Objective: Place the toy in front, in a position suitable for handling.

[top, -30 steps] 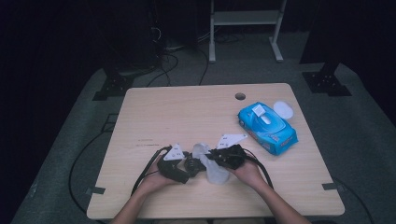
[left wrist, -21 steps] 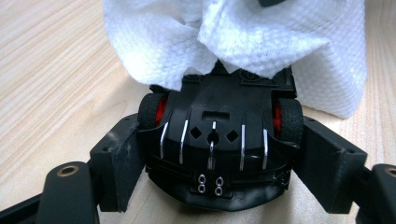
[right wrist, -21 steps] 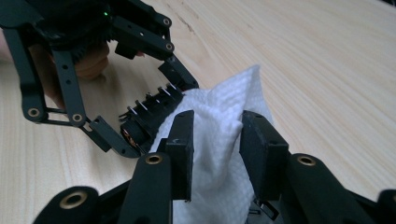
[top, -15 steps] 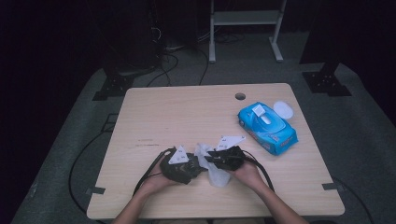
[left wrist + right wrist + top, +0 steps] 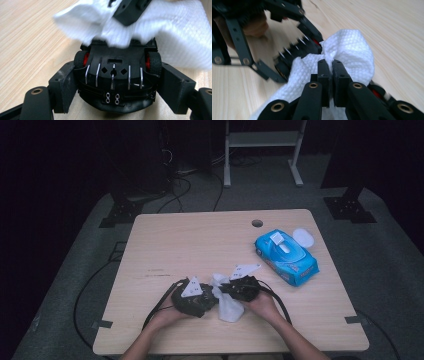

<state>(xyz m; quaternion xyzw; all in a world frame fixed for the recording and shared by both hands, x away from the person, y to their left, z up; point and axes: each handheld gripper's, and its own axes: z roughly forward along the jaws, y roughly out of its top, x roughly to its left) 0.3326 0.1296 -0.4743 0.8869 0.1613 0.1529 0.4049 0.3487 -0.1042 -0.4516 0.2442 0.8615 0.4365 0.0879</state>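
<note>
Light wooden desk (image 5: 200, 245), rectangular, with a small round hole (image 5: 257, 223) near the far edge. On the right part, a blue pack of wet wipes (image 5: 286, 258), its flap open, and just beside it a white round lid (image 5: 303, 238).

Near the front edge, in the middle, two hands with grippers close together. Left gripper (image 5: 192, 297) clamped on a black toy car (image 5: 115, 82): jaws pressing on both sides of the car, at the wheels with red hubs, as seen in the left gripper view. Jaws a little closed further within the last second, with the car between them. Underside of the car turned toward that camera, with silver strips and small screws.

Right gripper (image 5: 328, 67) with jaws together, pinching a white wipe (image 5: 347, 50). Wipe lying over the far end of the car and touching it, partly hanging onto the desk between the two grippers (image 5: 230, 307). Texture of the wipe dotted, slightly crumpled at the pinched place.
</note>
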